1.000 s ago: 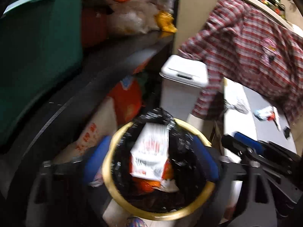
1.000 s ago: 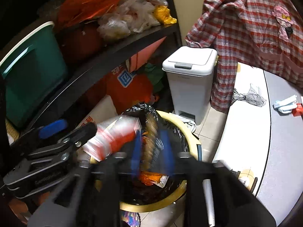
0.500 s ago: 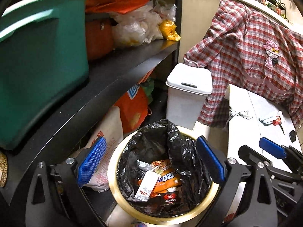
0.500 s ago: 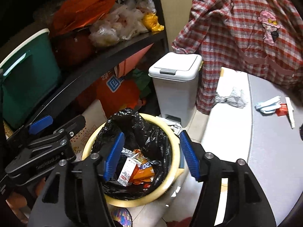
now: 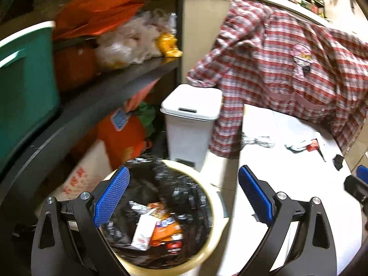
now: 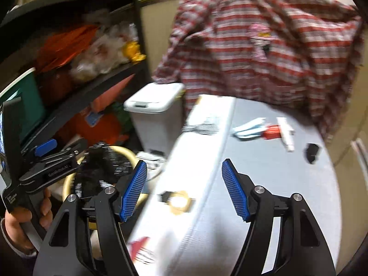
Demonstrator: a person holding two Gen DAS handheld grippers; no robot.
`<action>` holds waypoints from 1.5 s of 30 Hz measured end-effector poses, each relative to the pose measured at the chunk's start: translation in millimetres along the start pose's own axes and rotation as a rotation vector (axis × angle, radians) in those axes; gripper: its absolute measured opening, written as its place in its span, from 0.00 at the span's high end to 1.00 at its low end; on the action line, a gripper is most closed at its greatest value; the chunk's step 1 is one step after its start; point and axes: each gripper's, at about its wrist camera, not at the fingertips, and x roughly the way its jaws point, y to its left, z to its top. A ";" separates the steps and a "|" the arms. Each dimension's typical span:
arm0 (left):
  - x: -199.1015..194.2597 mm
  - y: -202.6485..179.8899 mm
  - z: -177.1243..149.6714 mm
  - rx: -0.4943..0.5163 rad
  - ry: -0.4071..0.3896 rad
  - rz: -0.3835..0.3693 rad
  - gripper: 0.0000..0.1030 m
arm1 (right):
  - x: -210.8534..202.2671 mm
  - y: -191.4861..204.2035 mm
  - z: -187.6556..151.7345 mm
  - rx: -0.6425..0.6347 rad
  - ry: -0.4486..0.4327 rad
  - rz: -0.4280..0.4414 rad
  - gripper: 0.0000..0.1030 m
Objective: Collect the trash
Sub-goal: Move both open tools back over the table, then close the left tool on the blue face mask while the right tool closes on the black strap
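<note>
Presently listed, taking the yellow-rimmed waste bin point(image 5: 216, 237) as landmark:

Left gripper point(image 5: 181, 197) is hovering over the bin, jaws spread wide and holding nothing; one blue pad point(image 5: 111, 196) is sitting above the bin's near-left rim, the other over the floor beside the bin.

Trash: a white carton point(image 5: 143, 233) and orange snack wrappers point(image 5: 166, 226) are lying inside the bin, on its black liner point(image 5: 184, 197).

Right gripper point(image 6: 184, 191) is hanging beside the bin, over the grey table point(image 6: 264, 195), jaws wide apart and empty.

Further trash is lying on the table, well apart from the bin: a pale blue wrapper point(image 6: 247, 128), a red packet point(image 6: 271, 134), a white tube point(image 6: 286, 135), a small black item point(image 6: 311, 153).

White pedal bin point(image 5: 192, 124) is standing just behind the landmark bin; a plaid shirt point(image 5: 287, 69) is hanging beyond it.
</note>
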 end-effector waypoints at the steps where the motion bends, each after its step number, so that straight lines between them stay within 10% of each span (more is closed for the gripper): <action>1: 1.5 -6.7 -0.2 -0.002 0.006 -0.014 0.10 | -2.6 -10.6 -1.4 0.007 -0.004 -0.020 0.34; 20: 77.0 -180.5 32.5 0.105 -0.136 -0.267 0.10 | 51.1 -243.8 -1.0 0.335 -0.153 -0.335 0.34; 45: 217.1 -300.9 31.6 0.255 -0.023 -0.465 0.10 | 178.4 -337.5 -5.5 0.434 0.033 -0.460 0.34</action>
